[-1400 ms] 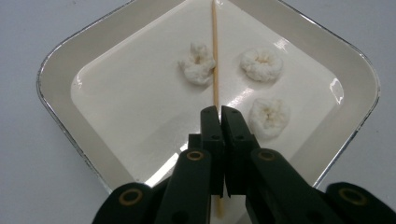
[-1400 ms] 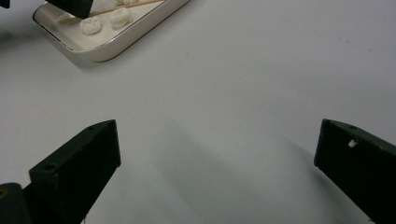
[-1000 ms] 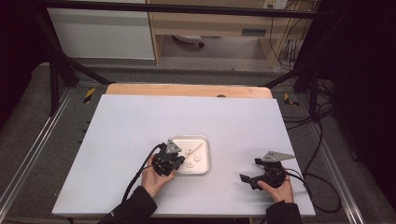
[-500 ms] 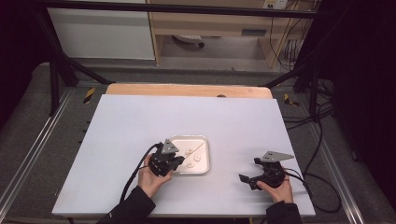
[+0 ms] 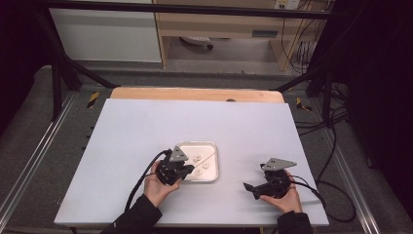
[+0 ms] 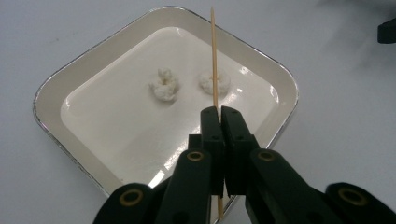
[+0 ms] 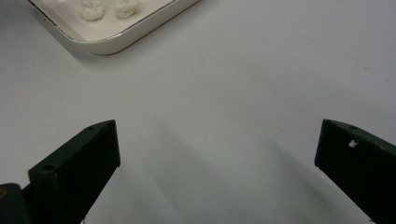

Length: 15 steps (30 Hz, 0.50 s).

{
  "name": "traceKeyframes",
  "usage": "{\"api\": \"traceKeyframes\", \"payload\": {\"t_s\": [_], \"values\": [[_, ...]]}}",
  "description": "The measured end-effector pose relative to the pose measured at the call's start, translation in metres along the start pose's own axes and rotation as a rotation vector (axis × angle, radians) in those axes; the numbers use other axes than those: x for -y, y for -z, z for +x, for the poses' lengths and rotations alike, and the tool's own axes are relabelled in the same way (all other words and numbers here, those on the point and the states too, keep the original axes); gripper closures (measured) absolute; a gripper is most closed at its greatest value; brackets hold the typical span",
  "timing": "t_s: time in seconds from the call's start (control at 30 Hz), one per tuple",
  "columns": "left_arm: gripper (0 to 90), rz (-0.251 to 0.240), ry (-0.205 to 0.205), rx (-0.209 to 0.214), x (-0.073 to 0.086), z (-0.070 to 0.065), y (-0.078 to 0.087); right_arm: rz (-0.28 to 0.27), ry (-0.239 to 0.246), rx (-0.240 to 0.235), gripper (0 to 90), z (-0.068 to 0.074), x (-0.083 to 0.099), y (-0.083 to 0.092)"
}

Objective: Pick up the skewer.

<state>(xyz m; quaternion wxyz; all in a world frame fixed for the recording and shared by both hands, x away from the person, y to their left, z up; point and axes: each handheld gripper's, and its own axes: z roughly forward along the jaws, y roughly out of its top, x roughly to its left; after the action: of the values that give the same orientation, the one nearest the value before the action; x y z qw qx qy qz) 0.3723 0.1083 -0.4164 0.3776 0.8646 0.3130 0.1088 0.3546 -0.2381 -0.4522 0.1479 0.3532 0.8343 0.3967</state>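
Note:
A white square tray [image 5: 213, 149] [image 6: 51, 91] [image 7: 140, 32] sits near the table's front middle with two small white lumps [image 6: 164, 85] [image 7: 92, 11] [image 5: 197, 158] in it. My left gripper [image 5: 187, 170] [image 6: 219, 112] hangs over the tray's near left corner, shut on a thin wooden skewer [image 6: 214, 56] [image 5: 208, 158]. The skewer reaches out over the tray and crosses the right-hand lump [image 6: 222, 83]; whether it touches the lump I cannot tell. My right gripper [image 5: 252, 187] [image 7: 217, 144] rests low over the bare table to the tray's right, open, nothing between its jaws.
The white table top [image 5: 146, 126] has free room on all sides of the tray. A wooden strip [image 5: 195, 94] runs along its far edge. Cables [image 5: 331, 195] trail off the right side, and metal rails [image 5: 29, 161] flank the table.

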Motion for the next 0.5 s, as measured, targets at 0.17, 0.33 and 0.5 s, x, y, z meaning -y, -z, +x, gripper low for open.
{"api": "traceKeyframes", "payload": {"t_s": [0.17, 0.33, 0.5], "values": [[88.5, 0.002, -0.023, 0.013, -0.002, -0.004, 0.001, 0.007, 0.061, 0.016, 1.3, 0.008, -0.006, -0.001], [88.5, 0.011, -0.043, 0.026, -0.005, -0.008, 0.001, 0.014, 0.119, 0.034, 1.9, 0.014, -0.011, -0.001], [88.5, 0.023, -0.062, 0.034, -0.007, -0.011, 0.0, 0.032, 0.187, 0.051, 2.4, 0.023, -0.017, -0.003]]}}
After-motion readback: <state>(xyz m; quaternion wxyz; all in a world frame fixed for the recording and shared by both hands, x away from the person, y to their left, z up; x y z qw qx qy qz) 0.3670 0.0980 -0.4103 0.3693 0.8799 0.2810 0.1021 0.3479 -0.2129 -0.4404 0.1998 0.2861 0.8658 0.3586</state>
